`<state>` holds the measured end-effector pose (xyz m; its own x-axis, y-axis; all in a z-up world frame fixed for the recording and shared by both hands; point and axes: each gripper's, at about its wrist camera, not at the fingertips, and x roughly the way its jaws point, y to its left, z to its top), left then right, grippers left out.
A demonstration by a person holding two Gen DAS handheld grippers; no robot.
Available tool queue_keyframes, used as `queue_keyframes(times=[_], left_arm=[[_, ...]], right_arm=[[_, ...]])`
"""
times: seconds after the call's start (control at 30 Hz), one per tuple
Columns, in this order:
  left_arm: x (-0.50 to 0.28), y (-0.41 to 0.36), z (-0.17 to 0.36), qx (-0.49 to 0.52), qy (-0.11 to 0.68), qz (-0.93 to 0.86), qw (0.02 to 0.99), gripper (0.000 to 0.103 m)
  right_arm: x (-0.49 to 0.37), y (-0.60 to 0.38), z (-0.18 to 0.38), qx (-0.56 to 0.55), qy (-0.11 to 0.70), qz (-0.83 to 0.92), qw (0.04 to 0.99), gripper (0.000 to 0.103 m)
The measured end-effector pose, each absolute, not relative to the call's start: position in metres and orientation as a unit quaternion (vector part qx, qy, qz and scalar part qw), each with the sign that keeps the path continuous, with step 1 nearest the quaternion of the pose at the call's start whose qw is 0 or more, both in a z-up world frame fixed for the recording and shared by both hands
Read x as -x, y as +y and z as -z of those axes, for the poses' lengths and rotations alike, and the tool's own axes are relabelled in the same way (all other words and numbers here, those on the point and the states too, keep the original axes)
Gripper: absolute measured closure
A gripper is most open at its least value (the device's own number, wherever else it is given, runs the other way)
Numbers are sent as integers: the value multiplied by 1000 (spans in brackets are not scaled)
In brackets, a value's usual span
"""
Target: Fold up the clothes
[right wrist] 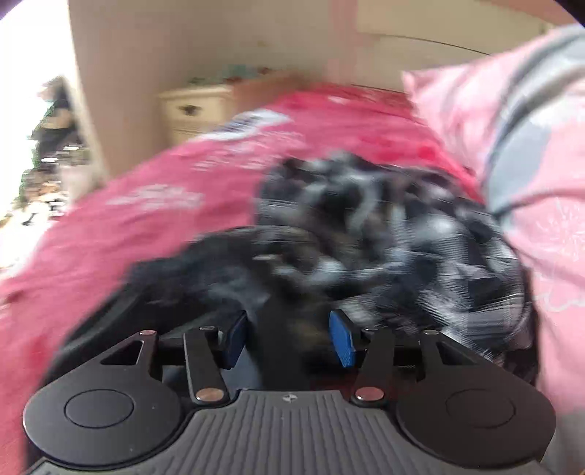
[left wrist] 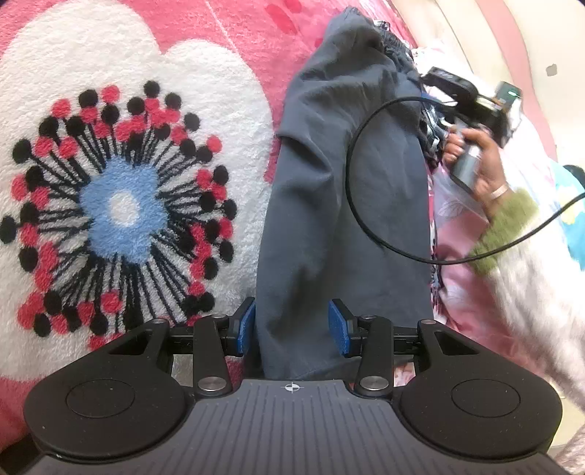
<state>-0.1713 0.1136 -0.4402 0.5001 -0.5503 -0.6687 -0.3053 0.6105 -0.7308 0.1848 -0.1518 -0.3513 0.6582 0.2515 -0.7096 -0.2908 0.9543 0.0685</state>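
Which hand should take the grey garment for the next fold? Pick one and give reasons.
Left. The left gripper already straddles the near end of the grey garment, fingers apart on either side of it. The right gripper is open over the patterned cloth, its view blurred.

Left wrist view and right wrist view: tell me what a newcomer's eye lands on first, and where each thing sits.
First comes the big white flower with a blue centre and red and black dots, filling the left of the pink fleece blanket. Right of it a long dark grey garment runs up the blanket from between the open pads of the left gripper. In the blurred right wrist view, a black and white patterned cloth lies ahead of the right gripper, beside a pink pillow.
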Motion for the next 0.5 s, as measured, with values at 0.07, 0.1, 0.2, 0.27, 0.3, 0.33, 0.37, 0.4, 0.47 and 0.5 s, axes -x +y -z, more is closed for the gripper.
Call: queue_keyframes(times=[0.07, 0.1, 0.2, 0.27, 0.3, 0.33, 0.37, 0.4, 0.47, 0.5], left_arm=[[171, 112, 439, 433, 494, 80, 750, 61], [169, 111, 439, 432, 494, 78, 750, 61], [167, 110, 438, 430, 495, 76, 751, 61], [166, 110, 438, 430, 495, 76, 751, 61], [165, 110, 437, 431, 495, 76, 751, 61], [166, 110, 437, 431, 494, 77, 751, 61], [166, 110, 436, 432, 492, 77, 752, 61], [167, 110, 434, 432, 490, 77, 753, 61], [169, 111, 431, 433, 487, 73, 755, 61], [171, 111, 430, 433, 484, 70, 757, 61]], right_arm=[[-190, -161, 347, 4, 393, -120, 912, 51], [-184, -170, 333, -17, 388, -123, 913, 51], [-141, -188, 278, -8, 347, -156, 925, 51], [-101, -202, 233, 25, 309, -187, 932, 51], [-75, -211, 208, 42, 289, -201, 935, 51], [-55, -219, 190, 52, 276, -209, 937, 50], [-34, -228, 172, 58, 268, -215, 937, 50], [-17, -238, 161, 58, 271, -221, 935, 50], [17, -256, 141, 57, 278, -231, 931, 50], [30, -263, 143, 51, 297, -237, 924, 50]])
